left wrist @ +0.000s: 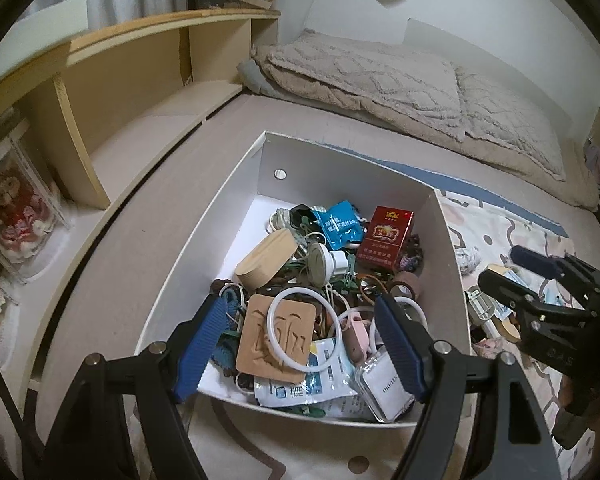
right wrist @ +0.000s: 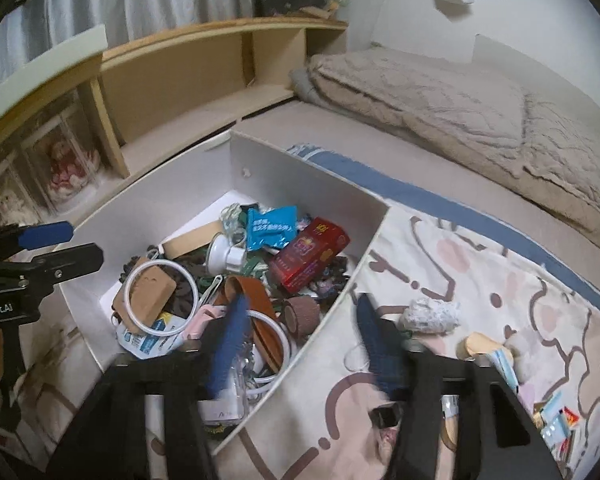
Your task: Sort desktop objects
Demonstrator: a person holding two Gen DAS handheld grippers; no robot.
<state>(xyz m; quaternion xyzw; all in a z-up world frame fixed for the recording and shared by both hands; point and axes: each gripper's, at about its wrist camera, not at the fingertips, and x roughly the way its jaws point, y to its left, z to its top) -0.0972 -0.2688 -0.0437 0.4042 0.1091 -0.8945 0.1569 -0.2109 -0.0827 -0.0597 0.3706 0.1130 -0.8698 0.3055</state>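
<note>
A white open box [left wrist: 446,240] sits on the bed, filled with a jumble of small items: a red cigarette pack [left wrist: 386,238], a blue sachet [left wrist: 340,224], an oval wooden case [left wrist: 266,260], a tan leather square [left wrist: 276,340] under a white ring [left wrist: 300,328]. My left gripper [left wrist: 300,344] hovers open over the box's near end with nothing pressed between its blue pads. In the right wrist view my right gripper [right wrist: 302,344] is open and blurred, its jaws straddling the box's right wall [right wrist: 340,300]. A brown leather strap [right wrist: 256,304] lies in the box below it.
Loose items lie on the patterned sheet [right wrist: 480,264] right of the box: a crumpled grey wad [right wrist: 432,314], small packets [right wrist: 556,424], a black clip [right wrist: 386,416]. A folded beige blanket [left wrist: 400,80] lies behind. Wooden shelving [left wrist: 140,76] runs along the left.
</note>
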